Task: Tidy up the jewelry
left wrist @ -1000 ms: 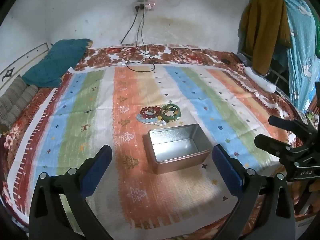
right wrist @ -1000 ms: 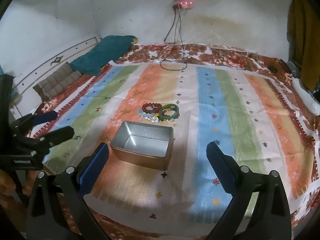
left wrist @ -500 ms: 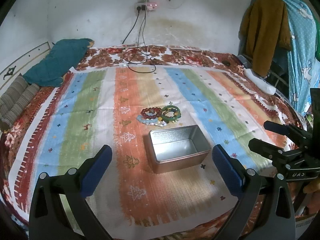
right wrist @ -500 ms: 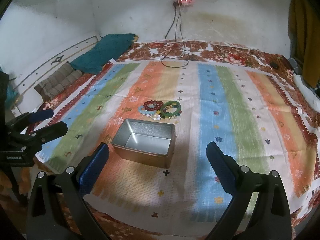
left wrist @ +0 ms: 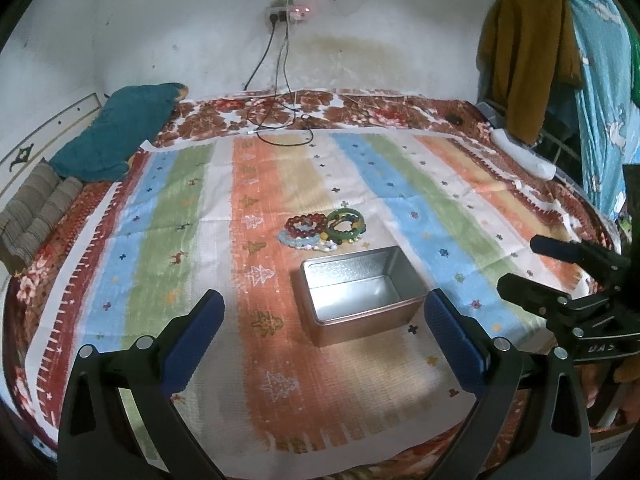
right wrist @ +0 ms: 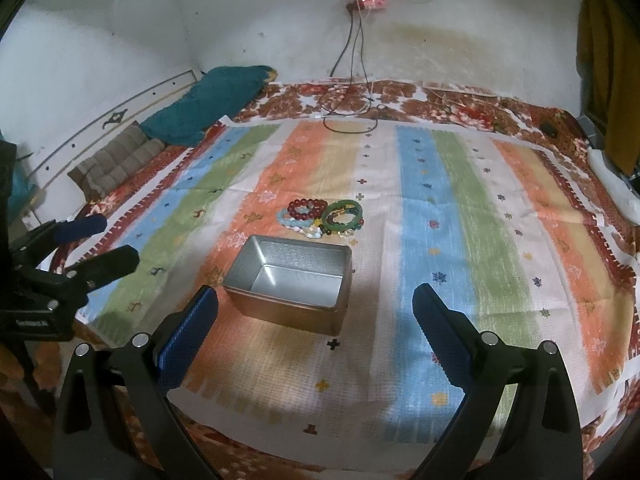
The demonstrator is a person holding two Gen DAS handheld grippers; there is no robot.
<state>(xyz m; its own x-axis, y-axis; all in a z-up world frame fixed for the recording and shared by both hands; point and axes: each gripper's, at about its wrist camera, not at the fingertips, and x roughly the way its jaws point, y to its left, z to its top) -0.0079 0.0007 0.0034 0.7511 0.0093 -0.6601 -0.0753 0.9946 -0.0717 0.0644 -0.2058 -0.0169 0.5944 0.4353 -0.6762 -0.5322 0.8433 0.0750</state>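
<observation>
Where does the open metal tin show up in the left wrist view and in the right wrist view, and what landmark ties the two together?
Left wrist view: the metal tin sits just right of centre, between the open left gripper's fingers.
Right wrist view: the metal tin sits left of centre, near that gripper's left finger.
Shared landmark: the pile of bracelets lies just beyond the tin's far edge in both.

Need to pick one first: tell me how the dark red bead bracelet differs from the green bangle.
The dark red bead bracelet is a ring of separate round beads; the green bangle looks like one smooth band. The red one lies left, the green right. Both lie flat on the cloth behind the metal tin.
</observation>
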